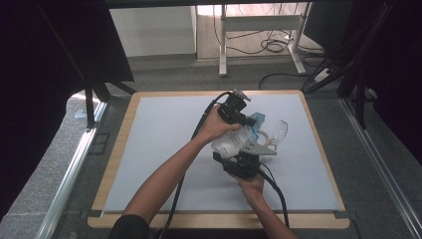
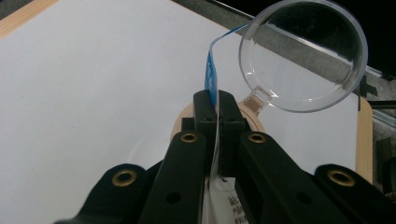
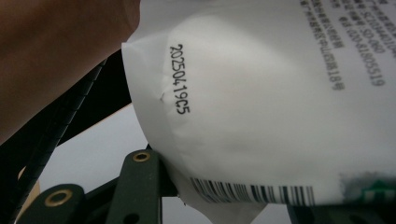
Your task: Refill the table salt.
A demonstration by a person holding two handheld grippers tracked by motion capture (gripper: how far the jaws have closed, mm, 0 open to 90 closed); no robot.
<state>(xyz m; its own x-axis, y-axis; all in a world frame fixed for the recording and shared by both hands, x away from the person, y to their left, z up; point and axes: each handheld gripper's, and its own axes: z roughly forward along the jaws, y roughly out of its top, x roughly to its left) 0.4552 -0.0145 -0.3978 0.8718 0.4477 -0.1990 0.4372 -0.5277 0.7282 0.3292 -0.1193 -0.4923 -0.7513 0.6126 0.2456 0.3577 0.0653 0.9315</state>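
While the left forearm reaches diagonally up across the table (image 1: 149, 149), its hand (image 1: 215, 125) bends at the wrist and points the left gripper (image 1: 247, 121) to the right. Its jaws are pressed together on the blue edge (image 2: 211, 77) of a white pouch (image 1: 234, 139), which hangs above the middle of the table. Just right of it, a clear glass (image 2: 303, 56) tilts on a wooden coaster (image 1: 265, 138). Below, the right hand (image 1: 251, 185) aims the right gripper (image 1: 244, 159) upward, its jaws half closed around the pouch's bottom.

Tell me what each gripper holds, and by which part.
Both hold the white pouch: the left gripper pinches its blue top edge, the right gripper clamps its lower body, near the barcode.
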